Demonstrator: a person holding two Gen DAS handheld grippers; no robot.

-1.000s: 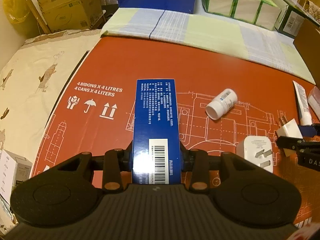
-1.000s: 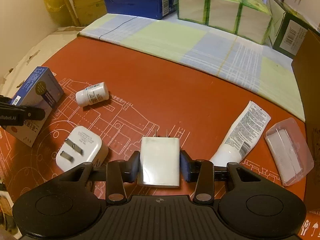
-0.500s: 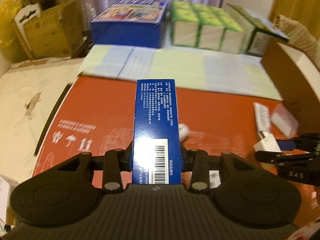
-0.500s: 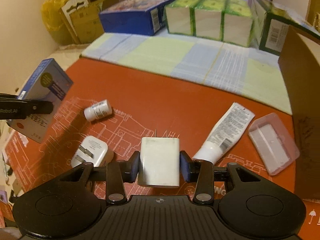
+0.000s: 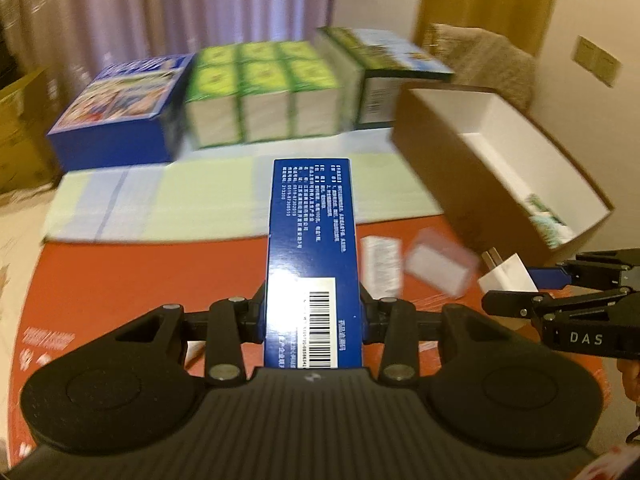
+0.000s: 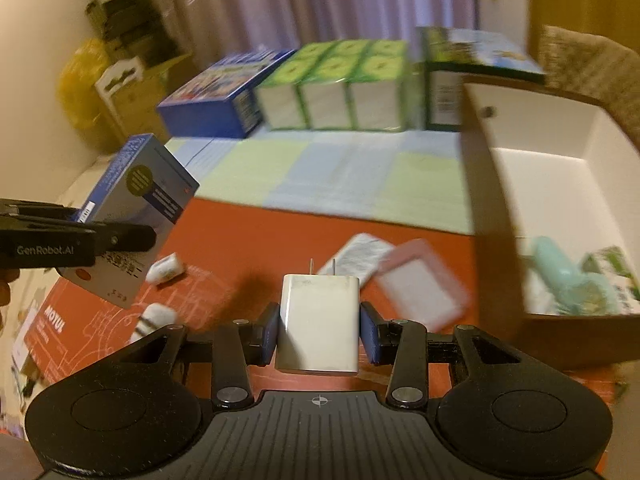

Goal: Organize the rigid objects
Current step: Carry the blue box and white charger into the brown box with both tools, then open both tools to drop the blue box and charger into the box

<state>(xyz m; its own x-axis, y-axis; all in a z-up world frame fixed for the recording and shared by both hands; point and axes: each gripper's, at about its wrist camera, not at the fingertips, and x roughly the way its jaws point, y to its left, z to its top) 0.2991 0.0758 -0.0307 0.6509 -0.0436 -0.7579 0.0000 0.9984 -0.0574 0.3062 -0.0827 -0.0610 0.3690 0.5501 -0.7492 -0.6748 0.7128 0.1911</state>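
The left gripper (image 5: 314, 312) clamps a blue box (image 5: 310, 248) between its jaws, held above the red board (image 5: 120, 276). The right gripper (image 6: 318, 334) clamps a white charger (image 6: 318, 324), prongs pointing away, also clear of the board. Beyond lie a blurred white tube (image 6: 362, 254) and a clear case (image 6: 424, 290). To the right stands an open cardboard box (image 6: 496, 248) already holding items.

You have two chargers (image 6: 318, 322) (image 6: 154, 320), one blue box (image 5: 312, 248), one bottle (image 6: 166, 267), one tube (image 6: 362, 252), one clear case (image 6: 422, 286).
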